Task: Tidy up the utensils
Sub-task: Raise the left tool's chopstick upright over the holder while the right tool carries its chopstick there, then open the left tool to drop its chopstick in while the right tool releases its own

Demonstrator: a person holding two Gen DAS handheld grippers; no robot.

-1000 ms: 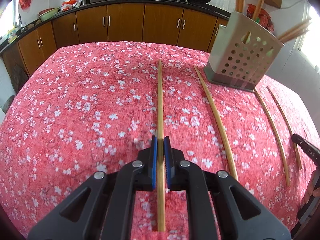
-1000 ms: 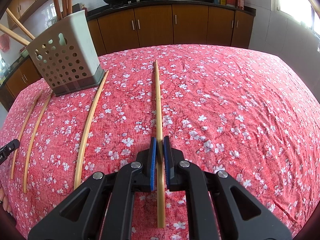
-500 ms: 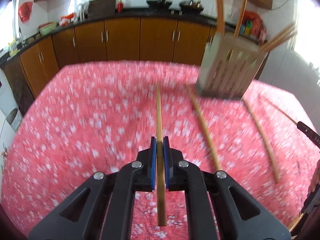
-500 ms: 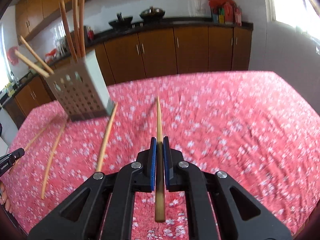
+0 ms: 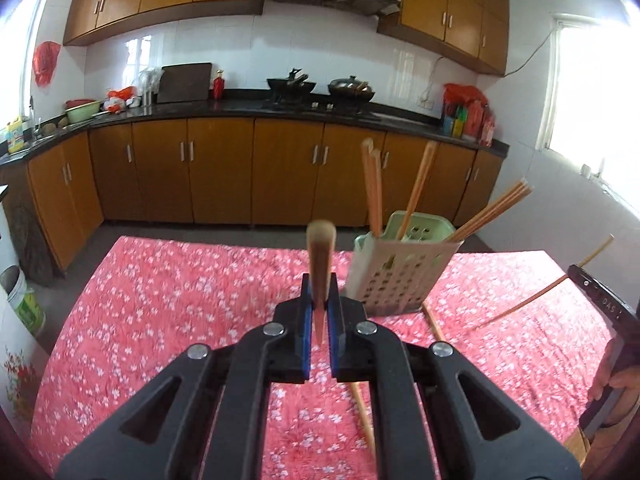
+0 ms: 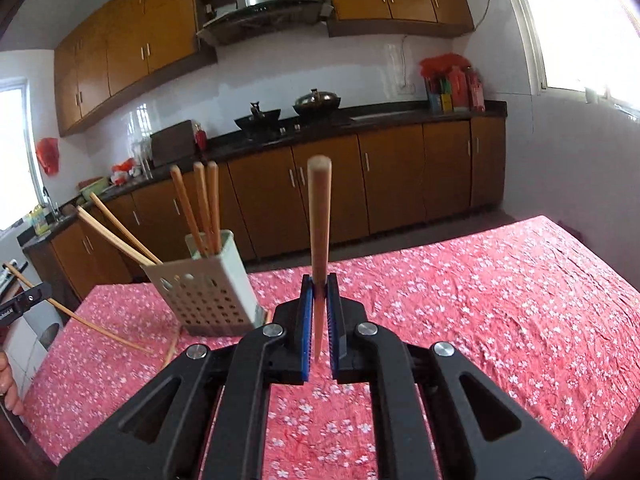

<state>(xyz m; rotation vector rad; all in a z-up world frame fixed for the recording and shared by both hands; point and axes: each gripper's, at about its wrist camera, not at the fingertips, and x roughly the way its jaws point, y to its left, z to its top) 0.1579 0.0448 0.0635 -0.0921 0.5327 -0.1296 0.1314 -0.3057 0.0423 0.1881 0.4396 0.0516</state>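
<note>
My left gripper (image 5: 319, 312) is shut on a wooden chopstick (image 5: 320, 256) that points up and forward, lifted off the table. My right gripper (image 6: 319, 312) is shut on another wooden chopstick (image 6: 319, 216), also raised. A pale perforated utensil holder (image 5: 400, 272) with several chopsticks in it stands on the red floral tablecloth (image 5: 180, 300), just right of the left gripper; it also shows in the right wrist view (image 6: 204, 292), left of the right gripper.
Loose chopsticks lie on the cloth by the holder (image 5: 362, 412) (image 6: 170, 350). The other gripper shows at each view's edge (image 5: 608, 308) (image 6: 20, 304). Brown kitchen cabinets (image 5: 220, 176) and a counter with woks stand beyond the table.
Both grippers have lifted their chopsticks off the cloth and tilted them upward. The views now look at the kitchen wall instead of down at the table.
</note>
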